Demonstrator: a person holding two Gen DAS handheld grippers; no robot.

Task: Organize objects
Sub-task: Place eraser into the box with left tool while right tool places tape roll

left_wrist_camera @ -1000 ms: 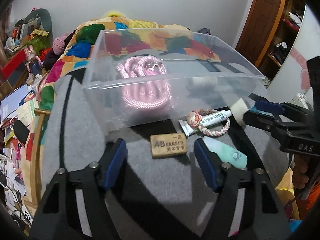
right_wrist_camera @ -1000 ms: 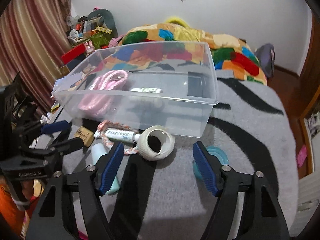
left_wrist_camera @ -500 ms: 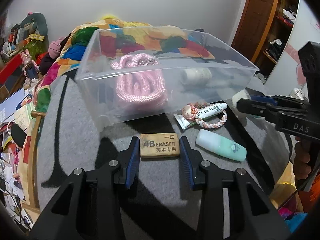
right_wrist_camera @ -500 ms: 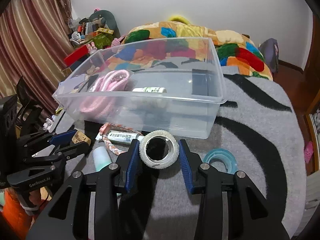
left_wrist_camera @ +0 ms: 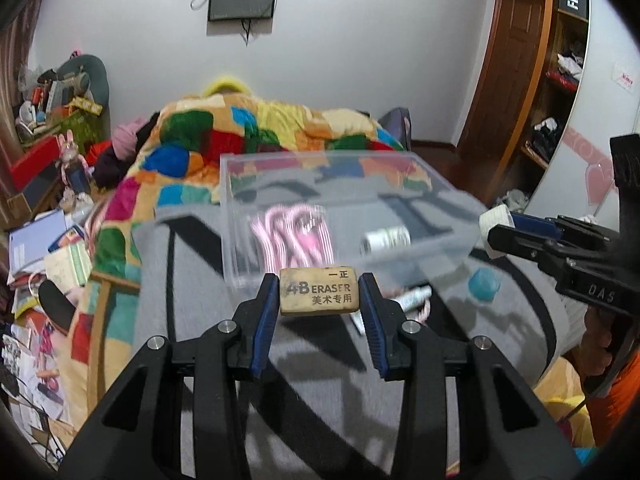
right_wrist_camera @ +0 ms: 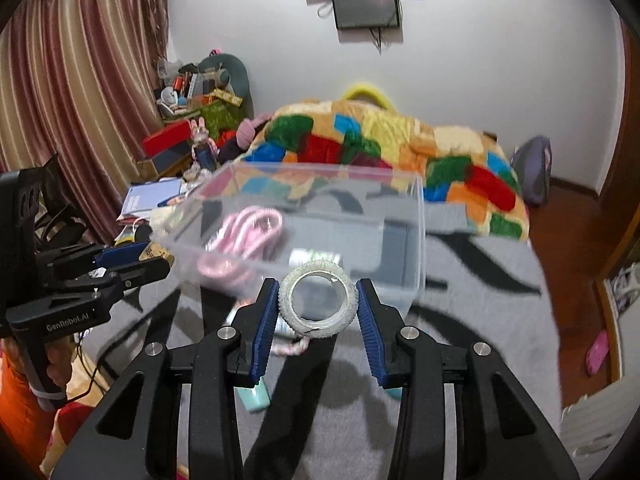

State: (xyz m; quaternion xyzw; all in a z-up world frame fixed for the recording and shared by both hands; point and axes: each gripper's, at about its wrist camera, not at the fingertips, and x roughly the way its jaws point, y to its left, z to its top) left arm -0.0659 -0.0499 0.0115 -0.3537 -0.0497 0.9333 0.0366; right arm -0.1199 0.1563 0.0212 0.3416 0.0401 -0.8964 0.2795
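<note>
My left gripper (left_wrist_camera: 319, 294) is shut on a tan 4B eraser (left_wrist_camera: 319, 291) and holds it up in front of the clear plastic bin (left_wrist_camera: 424, 258). My right gripper (right_wrist_camera: 317, 306) is shut on a white tape roll (right_wrist_camera: 317, 306), lifted before the same bin (right_wrist_camera: 416, 276). The bin holds a pink rope (left_wrist_camera: 292, 240) and a small white tube (left_wrist_camera: 386, 240). In the right wrist view the rope (right_wrist_camera: 244, 232) lies at the bin's left. The right gripper shows at the right of the left wrist view (left_wrist_camera: 496, 232), the left gripper at the left of the right wrist view (right_wrist_camera: 156, 258).
On the grey striped blanket (left_wrist_camera: 320, 380) lie a blue tape ring (left_wrist_camera: 484, 284), a glue tube with a braided cord (left_wrist_camera: 412, 296) and a mint bottle (right_wrist_camera: 256, 396). A colourful quilt (right_wrist_camera: 400, 152) lies behind the bin. Clutter fills the left floor (left_wrist_camera: 48, 248).
Both grippers have lifted off the blanket with their objects, the eraser on the left and the tape roll on the right, and now hold them at the bin's near wall.
</note>
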